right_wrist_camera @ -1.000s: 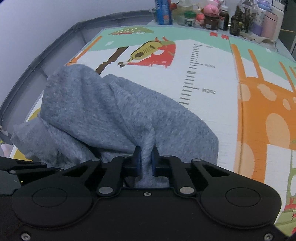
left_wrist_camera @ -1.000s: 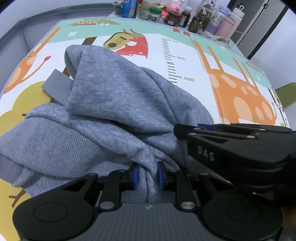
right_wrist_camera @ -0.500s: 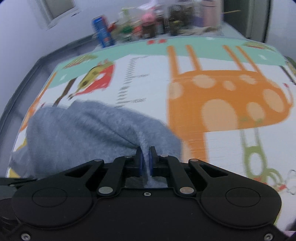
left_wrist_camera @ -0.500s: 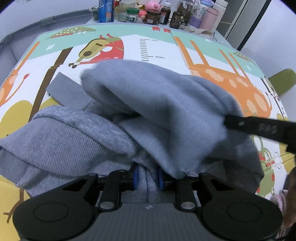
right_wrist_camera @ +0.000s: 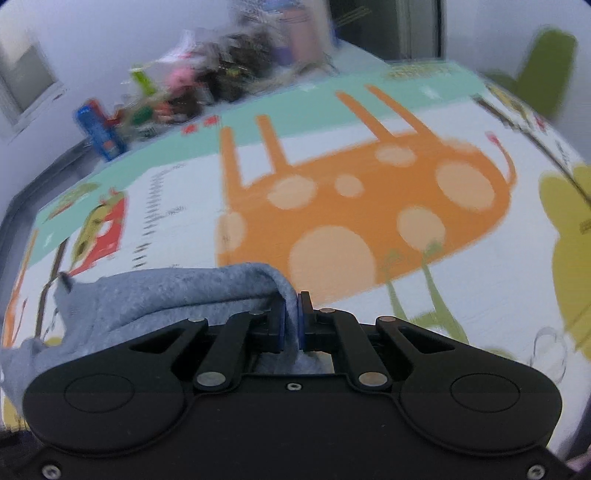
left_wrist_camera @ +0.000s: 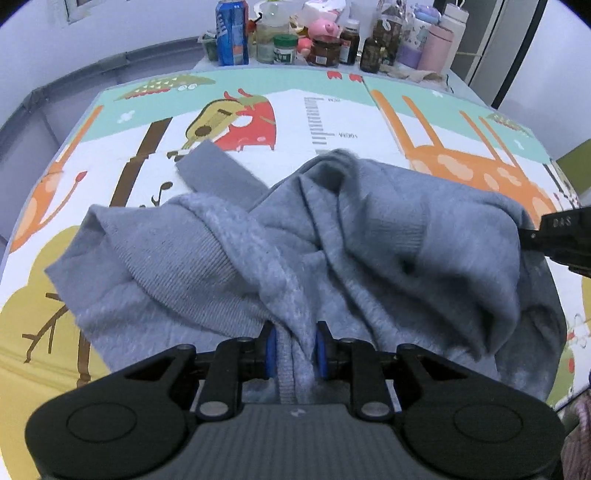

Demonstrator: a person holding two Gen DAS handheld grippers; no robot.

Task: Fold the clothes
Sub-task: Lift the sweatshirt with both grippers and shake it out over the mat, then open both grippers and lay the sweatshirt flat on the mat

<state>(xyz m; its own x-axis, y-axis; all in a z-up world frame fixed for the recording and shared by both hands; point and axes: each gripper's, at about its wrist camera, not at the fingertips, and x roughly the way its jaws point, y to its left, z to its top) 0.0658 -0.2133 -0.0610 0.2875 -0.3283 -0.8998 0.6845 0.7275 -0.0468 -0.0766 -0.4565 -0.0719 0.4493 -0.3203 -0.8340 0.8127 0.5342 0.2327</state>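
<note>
A grey sweatshirt (left_wrist_camera: 369, 236) lies bunched on the cartoon play mat (left_wrist_camera: 332, 122), one ribbed band sticking out toward the far left. My left gripper (left_wrist_camera: 294, 349) is shut on a thick fold of it near the ribbed hem. In the left wrist view the right gripper's black body shows at the right edge, pulling the cloth taut. My right gripper (right_wrist_camera: 290, 317) is shut on a thin edge of the grey sweatshirt (right_wrist_camera: 155, 295), which trails off to the left over the mat's orange animal (right_wrist_camera: 351, 206).
Bottles, jars, a blue can (left_wrist_camera: 232, 31) and a pink pig toy (left_wrist_camera: 323, 27) crowd the mat's far edge. A grey raised border (left_wrist_camera: 33, 107) runs along the left side. A green chair (right_wrist_camera: 546, 66) stands at the far right.
The right gripper has swung far to the right and rolled, drawing the sweatshirt out sideways. The garment has spread from a tall heap into a wider, flatter shape. The left gripper has barely shifted.
</note>
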